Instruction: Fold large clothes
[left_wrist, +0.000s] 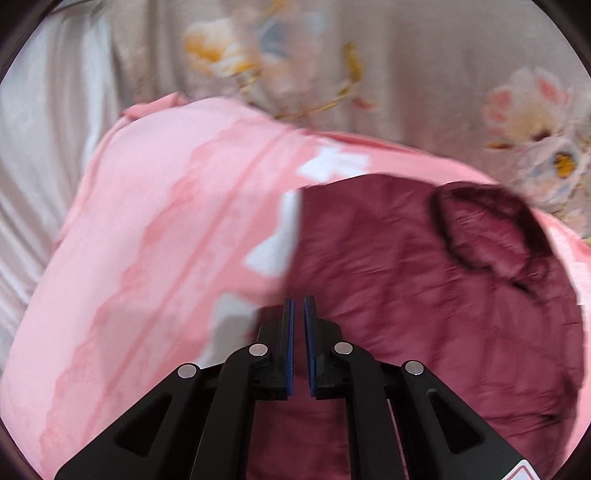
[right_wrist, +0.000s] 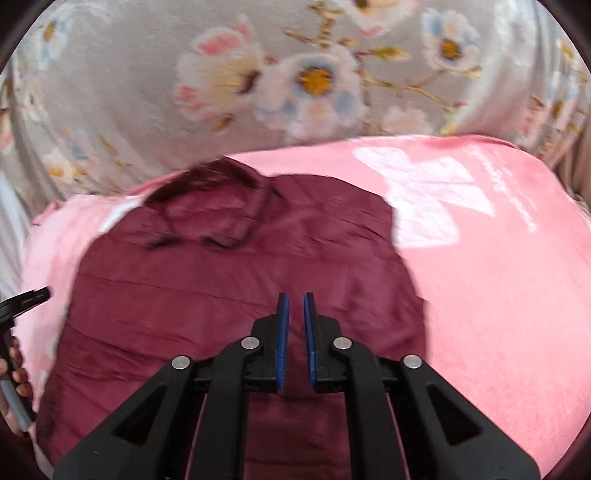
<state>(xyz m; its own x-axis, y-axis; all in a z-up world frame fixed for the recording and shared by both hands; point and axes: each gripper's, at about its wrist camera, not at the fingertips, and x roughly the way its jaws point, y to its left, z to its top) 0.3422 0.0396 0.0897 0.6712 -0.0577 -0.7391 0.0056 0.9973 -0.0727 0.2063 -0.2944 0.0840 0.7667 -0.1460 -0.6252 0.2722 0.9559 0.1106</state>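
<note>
On pink blanket (right_wrist: 498, 295) — maroon shirt (right_wrist: 221, 295) flat, collar far | both grippers' fingers narrow — empty.

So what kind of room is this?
Probably a bedroom: a maroon shirt lies on a pink blanket, with flowered bedding behind it, like a bed.

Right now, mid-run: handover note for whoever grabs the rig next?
Left gripper: nearly closed, holding nothing, above the maroon shirt's left edge.
Right gripper: narrow gap, holding nothing, above the shirt's middle.
Shirt lies on the pink blanket, collar at the far end, floral sheet beyond.
Done: the visible body looks compact with no sleeves showing; blur prevents certainty.
Left: check the fold, then finish or smooth.
</note>
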